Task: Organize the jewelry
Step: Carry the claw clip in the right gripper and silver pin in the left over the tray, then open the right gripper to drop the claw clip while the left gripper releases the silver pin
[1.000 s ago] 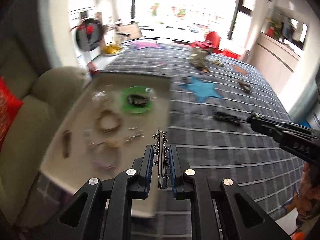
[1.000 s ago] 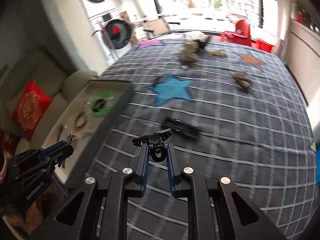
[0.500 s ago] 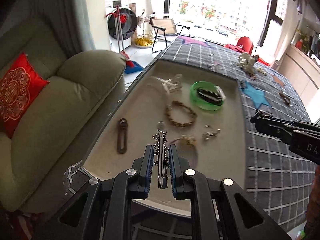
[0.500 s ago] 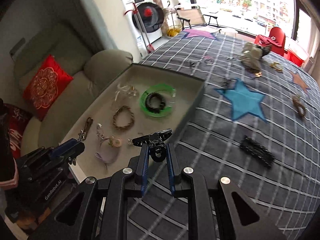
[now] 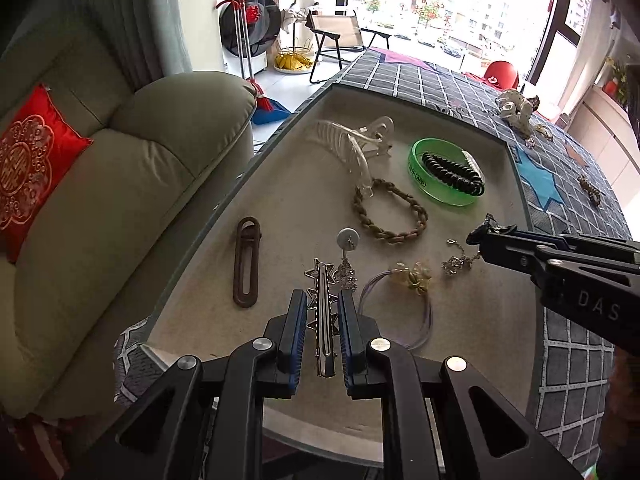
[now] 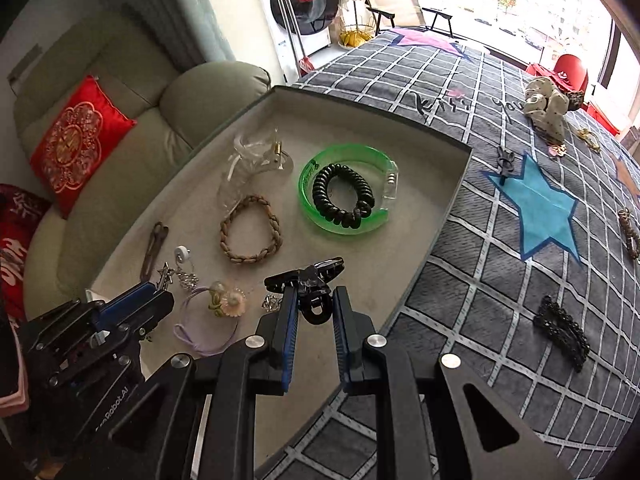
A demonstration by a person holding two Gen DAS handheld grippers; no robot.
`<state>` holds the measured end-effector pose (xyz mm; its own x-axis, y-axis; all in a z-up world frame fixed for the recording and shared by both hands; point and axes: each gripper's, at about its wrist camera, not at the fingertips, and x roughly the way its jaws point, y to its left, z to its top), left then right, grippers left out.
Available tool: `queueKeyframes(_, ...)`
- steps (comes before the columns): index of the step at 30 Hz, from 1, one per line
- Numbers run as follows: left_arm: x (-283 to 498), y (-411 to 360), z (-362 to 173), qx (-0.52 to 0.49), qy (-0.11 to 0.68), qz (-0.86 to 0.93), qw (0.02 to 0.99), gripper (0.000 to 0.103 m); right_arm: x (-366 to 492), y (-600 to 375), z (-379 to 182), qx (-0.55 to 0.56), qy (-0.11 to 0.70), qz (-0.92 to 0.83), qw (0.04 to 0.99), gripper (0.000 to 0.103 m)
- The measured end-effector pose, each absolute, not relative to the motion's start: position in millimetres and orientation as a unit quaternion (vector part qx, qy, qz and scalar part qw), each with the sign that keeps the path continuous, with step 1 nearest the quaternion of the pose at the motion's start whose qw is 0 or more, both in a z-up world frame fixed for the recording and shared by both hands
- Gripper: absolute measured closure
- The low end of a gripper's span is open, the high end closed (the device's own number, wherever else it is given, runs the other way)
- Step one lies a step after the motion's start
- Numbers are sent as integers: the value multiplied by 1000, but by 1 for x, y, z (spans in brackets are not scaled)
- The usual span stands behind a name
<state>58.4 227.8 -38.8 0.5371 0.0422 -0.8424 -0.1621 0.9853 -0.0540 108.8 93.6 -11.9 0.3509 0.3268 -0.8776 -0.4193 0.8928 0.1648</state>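
A silver star-studded hair clip (image 5: 321, 312) stands on edge between the pads of the left gripper (image 5: 322, 322), pointing toward twelve o'clock above the near end of the grey tray (image 5: 280, 184). A small black claw clip (image 6: 310, 284) sits clamped in the right gripper (image 6: 314, 320) over the tray's five o'clock edge. Inside the tray lie a green bangle (image 6: 312, 212) ringing a black coil tie (image 6: 342, 196) at one o'clock, a braided band (image 5: 390, 212) at centre, a clear claw clip (image 5: 352, 144) at twelve and a brown clip (image 5: 246, 262) at nine.

A home: sofa (image 5: 100, 184), washing machine (image 6: 308, 12), patterned bedspread (image 6: 500, 240).
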Motion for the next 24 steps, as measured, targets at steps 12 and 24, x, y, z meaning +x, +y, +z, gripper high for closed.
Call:
queueKeyframes(12,66,228,-46,-58,488,62,869,85,120,101,-23,-49,530,217,818,84)
queueKeyframes(24,64,228,-43,-63,493,75,864,85,117,99,-14,-37,525,223,821,75)
